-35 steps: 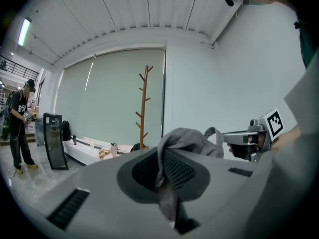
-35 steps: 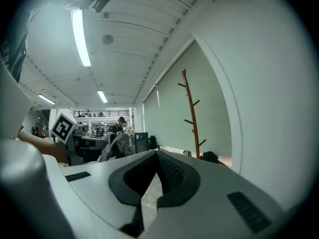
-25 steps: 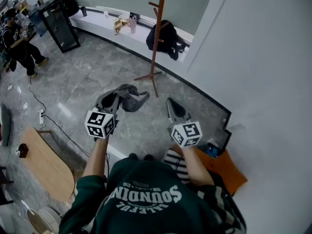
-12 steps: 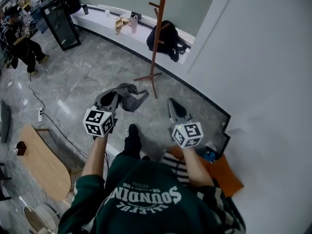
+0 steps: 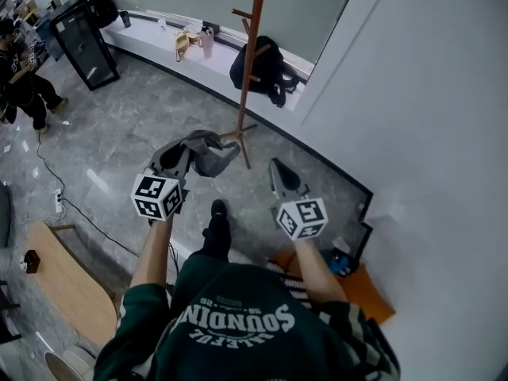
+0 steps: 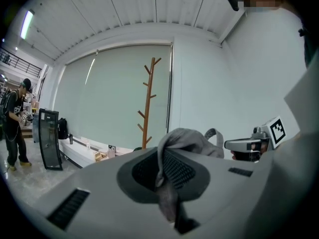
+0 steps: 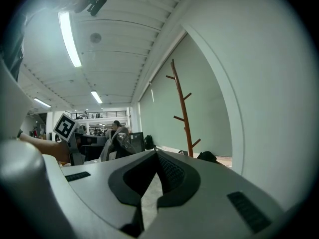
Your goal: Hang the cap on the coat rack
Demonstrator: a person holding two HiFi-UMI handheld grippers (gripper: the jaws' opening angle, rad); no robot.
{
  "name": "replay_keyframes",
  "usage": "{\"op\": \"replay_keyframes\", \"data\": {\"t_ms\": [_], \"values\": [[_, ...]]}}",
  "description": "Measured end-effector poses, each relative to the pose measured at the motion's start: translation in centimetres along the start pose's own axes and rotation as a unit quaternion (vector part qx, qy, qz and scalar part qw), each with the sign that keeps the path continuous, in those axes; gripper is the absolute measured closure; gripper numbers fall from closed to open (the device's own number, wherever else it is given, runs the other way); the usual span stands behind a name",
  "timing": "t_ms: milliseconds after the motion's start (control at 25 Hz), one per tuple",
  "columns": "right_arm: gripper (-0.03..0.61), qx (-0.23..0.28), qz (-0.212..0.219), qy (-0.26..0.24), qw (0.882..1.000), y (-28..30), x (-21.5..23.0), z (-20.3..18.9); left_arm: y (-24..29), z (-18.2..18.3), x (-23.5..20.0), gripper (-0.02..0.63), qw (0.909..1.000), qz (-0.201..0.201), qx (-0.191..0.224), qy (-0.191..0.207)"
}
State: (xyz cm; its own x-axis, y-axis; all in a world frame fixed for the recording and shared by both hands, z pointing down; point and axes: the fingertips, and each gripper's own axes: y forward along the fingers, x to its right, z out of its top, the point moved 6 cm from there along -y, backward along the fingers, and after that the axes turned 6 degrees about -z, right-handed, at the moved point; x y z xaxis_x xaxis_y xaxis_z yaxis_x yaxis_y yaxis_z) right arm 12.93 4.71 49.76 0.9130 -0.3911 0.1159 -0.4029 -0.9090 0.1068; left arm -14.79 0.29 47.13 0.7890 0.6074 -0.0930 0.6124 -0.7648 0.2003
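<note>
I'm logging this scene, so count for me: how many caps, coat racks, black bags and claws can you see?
Grey fabric cap: 1
Tall brown wooden coat rack: 1
Black bags on the white ledge: 2
Claws: 2, left claw shut on the cap, right claw empty
Total: 6

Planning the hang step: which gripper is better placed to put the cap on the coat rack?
Left. The left gripper is shut on the cap, with the coat rack ahead of it. The right gripper is shut on nothing.
</note>
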Motion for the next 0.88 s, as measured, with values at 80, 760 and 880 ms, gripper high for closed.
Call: {"op": "replay_keyframes", "data": {"t_ms": [80, 760, 880], "values": [[0.58, -0.002, -0.003, -0.001, 1.0, 2.2, 1.0, 0.3, 2.0, 0.5, -1.4, 0.603, 1.0, -0.006, 0.0, -0.001], [0.58, 0.006, -0.029, -0.017, 0.999, 21.9, 5.6, 5.8, 16.2, 5.9, -15.8, 0.603, 0.9984, -0.056, -0.001, -0.011], [0.58, 0.008, -0.034, -0.012, 0.999, 24.4, 6.2, 6.3, 17.9, 6.4, -17.6, 0.603, 0.9983, -0.058, -0.001, -0.01]]}}
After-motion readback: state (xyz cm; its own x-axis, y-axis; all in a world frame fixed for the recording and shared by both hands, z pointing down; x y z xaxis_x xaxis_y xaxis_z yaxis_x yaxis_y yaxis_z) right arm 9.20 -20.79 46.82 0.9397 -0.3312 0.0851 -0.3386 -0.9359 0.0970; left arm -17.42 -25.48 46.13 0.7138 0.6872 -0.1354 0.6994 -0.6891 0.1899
